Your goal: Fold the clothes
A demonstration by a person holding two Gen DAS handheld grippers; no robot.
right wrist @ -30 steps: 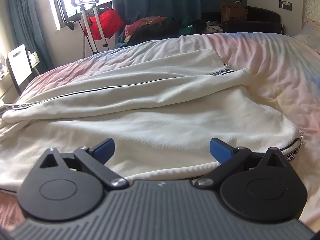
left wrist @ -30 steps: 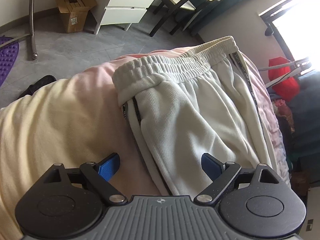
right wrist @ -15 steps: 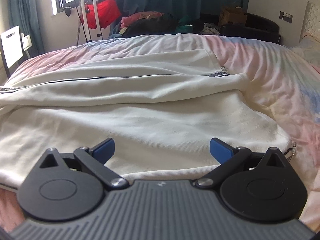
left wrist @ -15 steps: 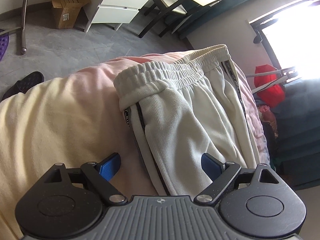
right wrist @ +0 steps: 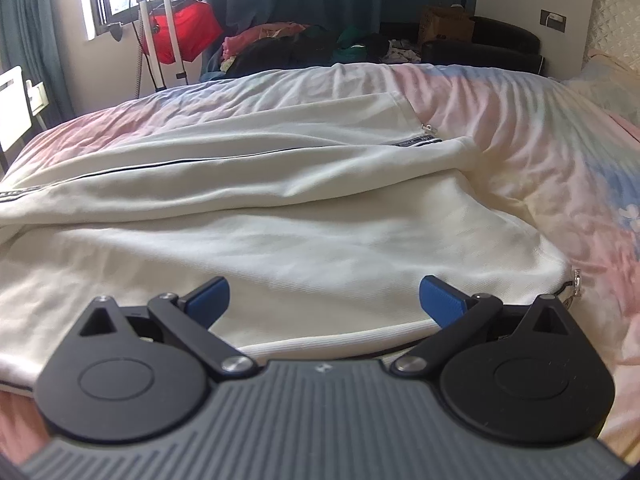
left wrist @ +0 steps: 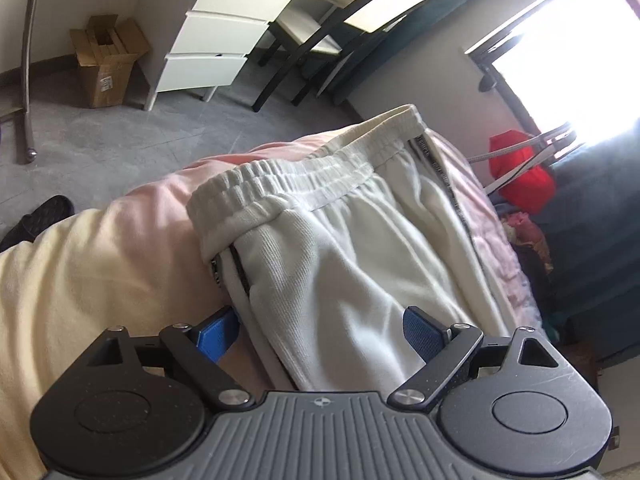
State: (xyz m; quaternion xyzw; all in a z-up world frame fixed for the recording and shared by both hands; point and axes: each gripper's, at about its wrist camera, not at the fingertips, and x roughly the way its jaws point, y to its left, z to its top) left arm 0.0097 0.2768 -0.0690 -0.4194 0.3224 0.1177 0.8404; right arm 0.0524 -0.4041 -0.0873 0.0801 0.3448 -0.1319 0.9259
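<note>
Home bedroom: bed, curtains, drawer unit.

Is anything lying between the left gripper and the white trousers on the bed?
Nothing visible. The left gripper is open right over the trousers, with only bare fabric between its blue pads.

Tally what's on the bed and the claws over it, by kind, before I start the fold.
White track pants: 1, laid flat along the bed
Pastel bedsheet: 1, under the pants
Claws: 2, left claw and right claw, both open above the fabric and gripping nothing
Total: 4
</note>
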